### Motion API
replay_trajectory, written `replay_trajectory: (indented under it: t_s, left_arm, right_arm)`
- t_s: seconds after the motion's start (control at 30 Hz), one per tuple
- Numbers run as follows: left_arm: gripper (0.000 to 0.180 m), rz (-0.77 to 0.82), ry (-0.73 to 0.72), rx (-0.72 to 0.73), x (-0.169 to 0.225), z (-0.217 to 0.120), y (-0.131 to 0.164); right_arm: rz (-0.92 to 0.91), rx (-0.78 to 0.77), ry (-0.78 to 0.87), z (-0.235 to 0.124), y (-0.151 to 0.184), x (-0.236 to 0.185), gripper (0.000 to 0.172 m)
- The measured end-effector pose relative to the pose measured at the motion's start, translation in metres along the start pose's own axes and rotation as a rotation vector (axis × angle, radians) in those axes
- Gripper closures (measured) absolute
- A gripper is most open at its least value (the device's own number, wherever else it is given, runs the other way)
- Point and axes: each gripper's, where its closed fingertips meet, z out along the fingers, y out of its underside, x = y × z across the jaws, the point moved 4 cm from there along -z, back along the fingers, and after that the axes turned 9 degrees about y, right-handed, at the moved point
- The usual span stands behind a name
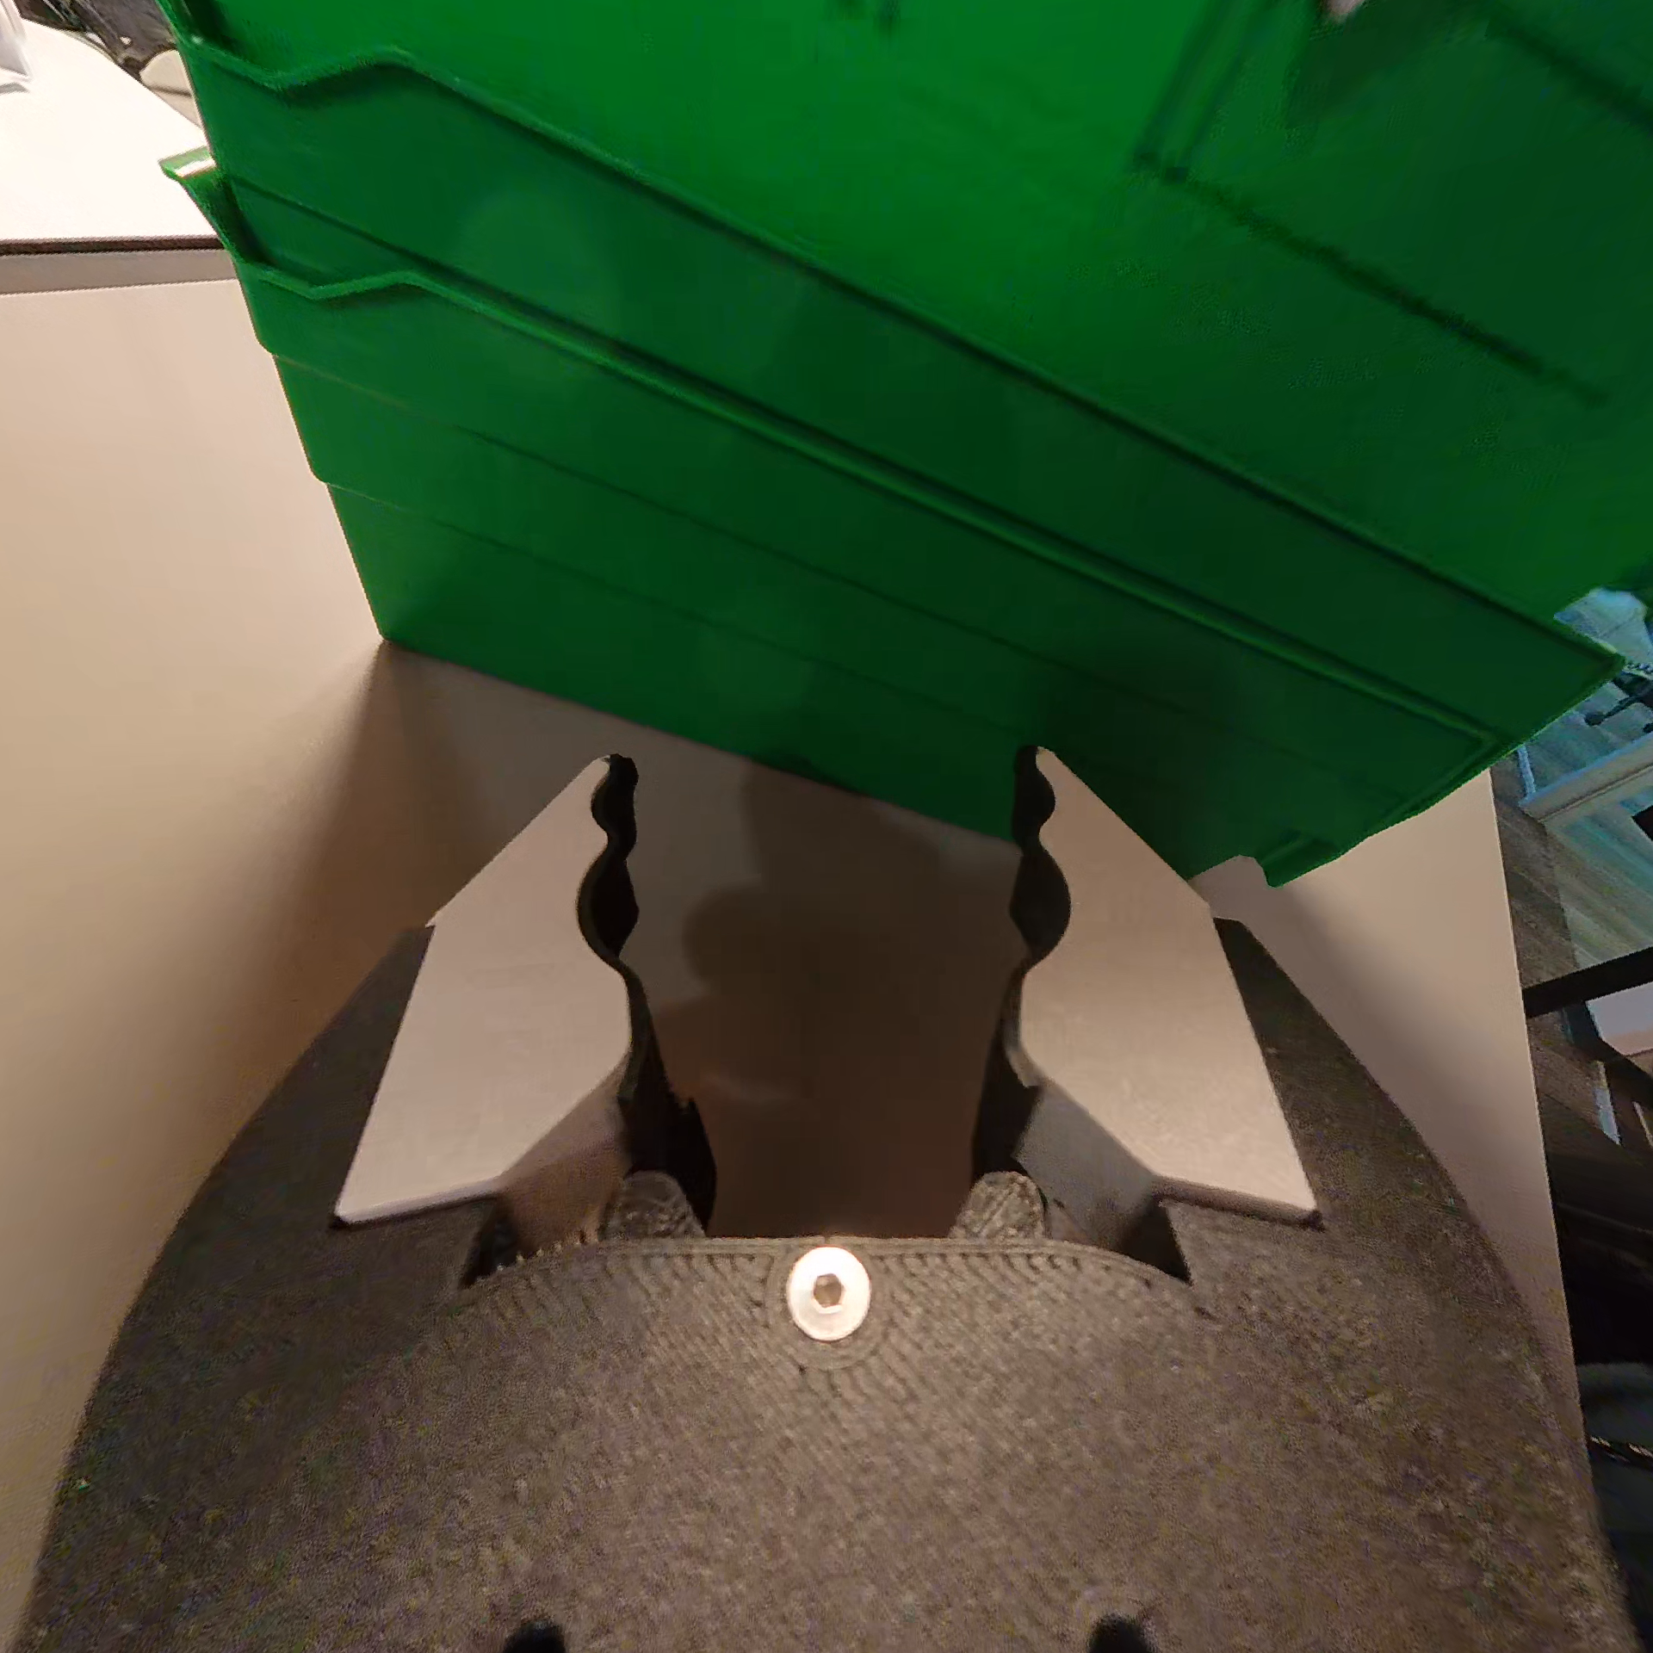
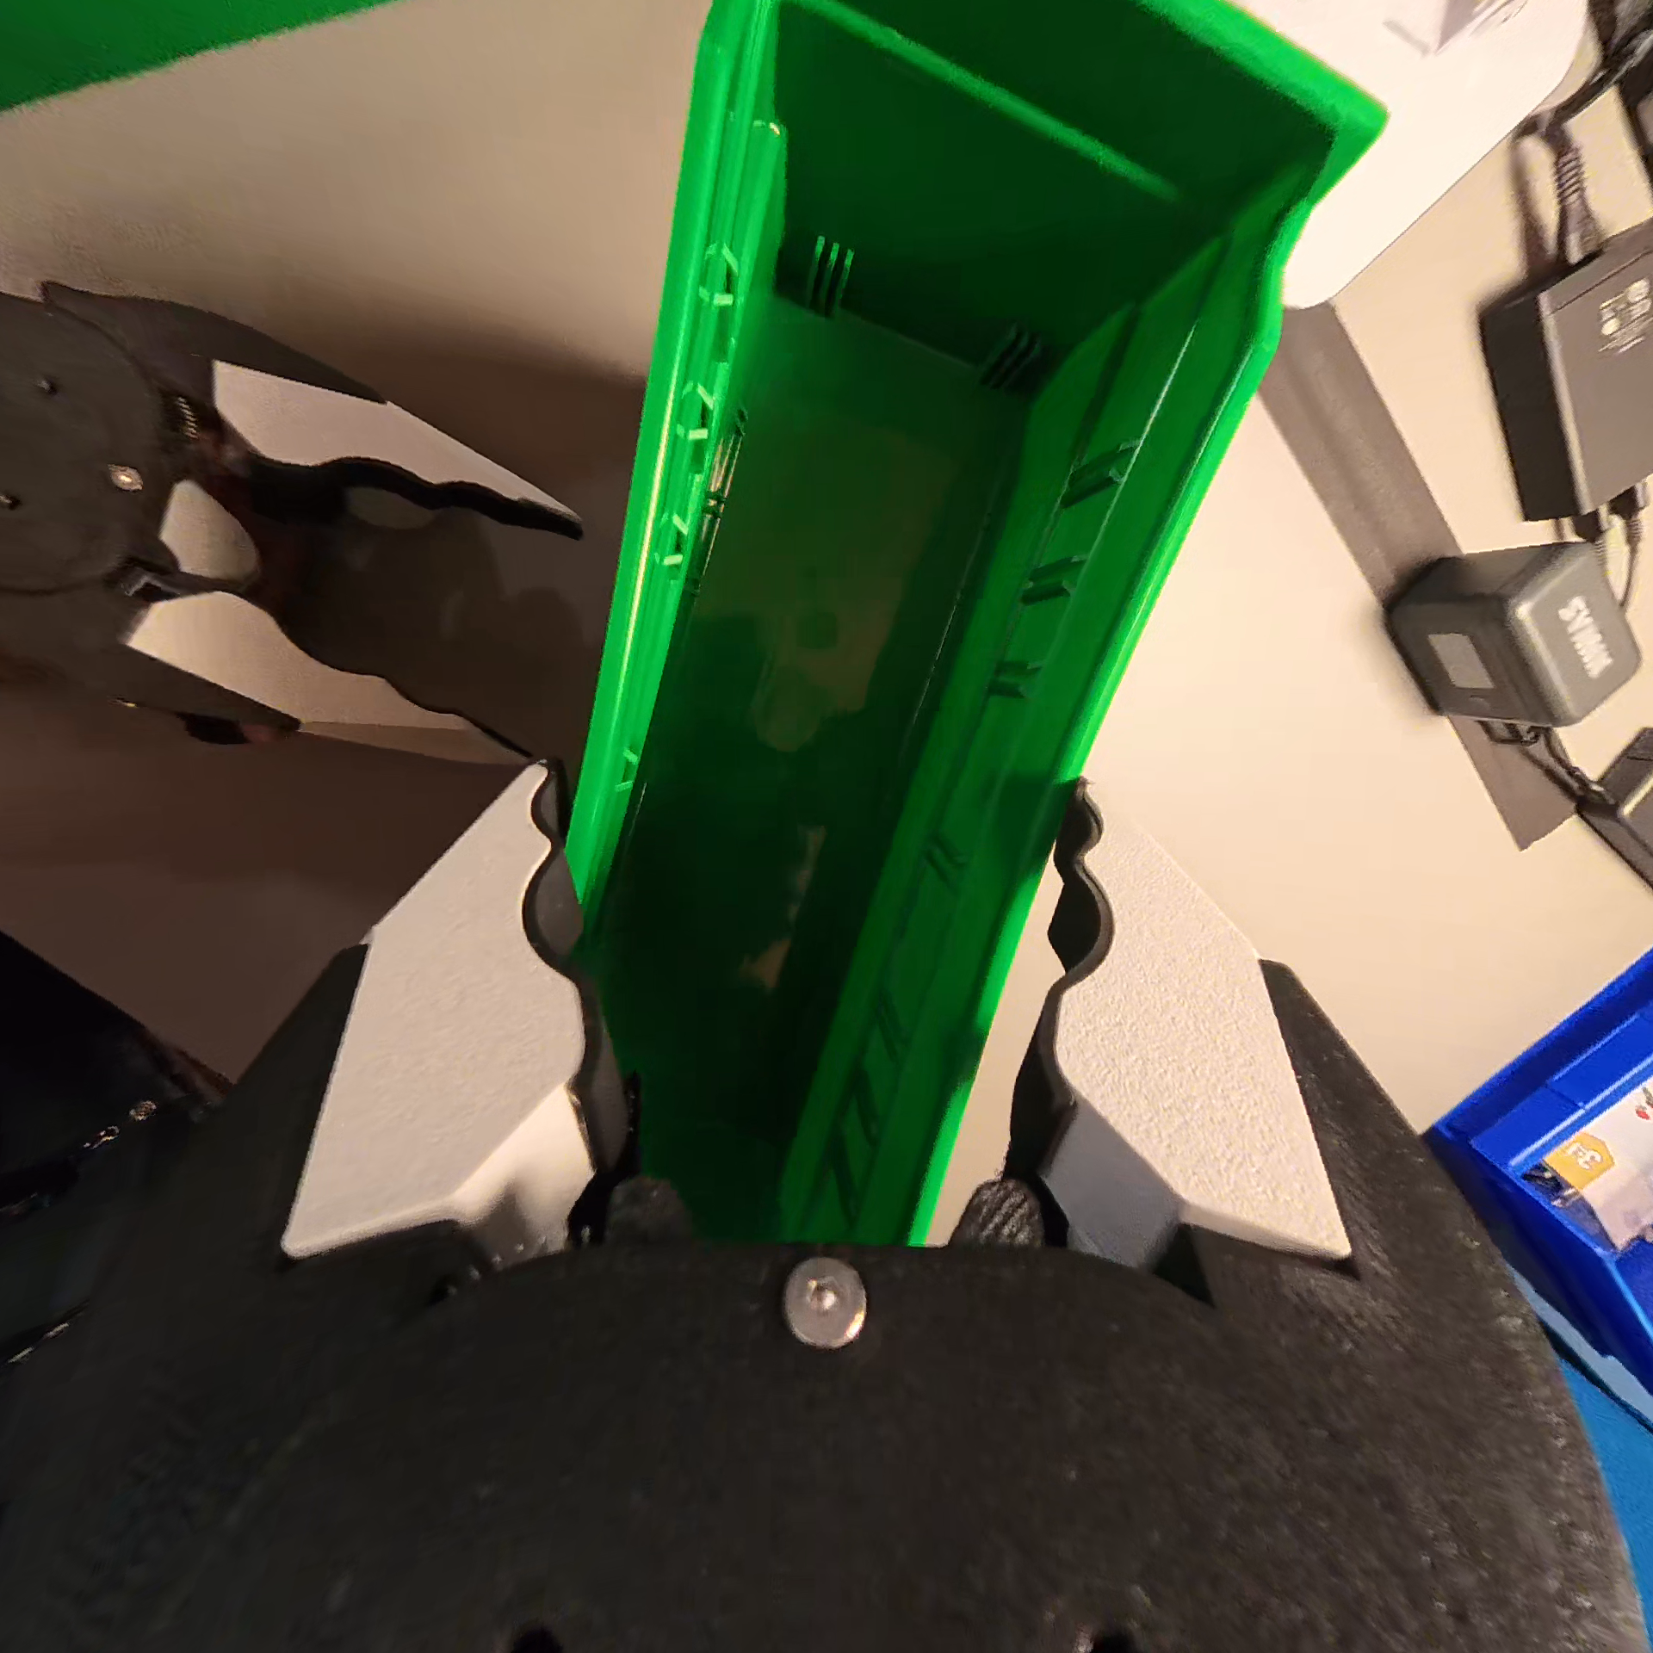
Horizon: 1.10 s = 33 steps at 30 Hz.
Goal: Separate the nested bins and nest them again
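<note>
the green bin (image 2: 903, 626) lies lengthwise between the spread right claw (image 2: 818, 787), left pad touching, right pad apart.

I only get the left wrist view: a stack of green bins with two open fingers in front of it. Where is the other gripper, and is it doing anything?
Observer: The right gripper has a single green bin lying lengthwise between its fingers, open side toward the camera.
Operator: So is it gripping that bin?
Observer: One finger lies against the bin's rim. I cannot tell whether the other finger presses on it too.
Operator: Is anything else over there?
Observer: A blue bin with small packets in it sits at the right edge, and a grey power adapter lies farther back.
</note>
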Motion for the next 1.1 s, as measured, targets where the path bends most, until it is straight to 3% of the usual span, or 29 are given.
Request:
replay_trajectory:
  t_s: [0.23, 0.4, 0.9, 0.93, 1.1]
  left_arm:
    - [0.096, -0.005, 0.003, 0.001, 0.0, 0.0, 0.0]
    - [0.096, -0.007, 0.001, 0.001, -0.001, 0.0, 0.0]
    - [0.096, -0.018, -0.011, -0.002, -0.002, -0.001, 0.001]
    - [0.096, -0.019, -0.01, -0.003, -0.002, 0.0, 0.001]
    - [0.096, -0.028, -0.006, -0.005, -0.003, -0.001, 0.002]
  right_arm:
    - [0.078, 0.154, 0.0, -0.06, -0.002, 0.033, 0.062]
    - [0.167, 0.192, 0.056, -0.081, 0.031, 0.074, 0.062]
    - [0.434, -0.141, 0.129, 0.077, 0.2, 0.134, 0.058]
    - [0.444, -0.154, 0.145, 0.083, 0.207, 0.135, 0.051]
    - [0.465, -0.032, 0.145, 0.073, 0.205, 0.128, 0.05]
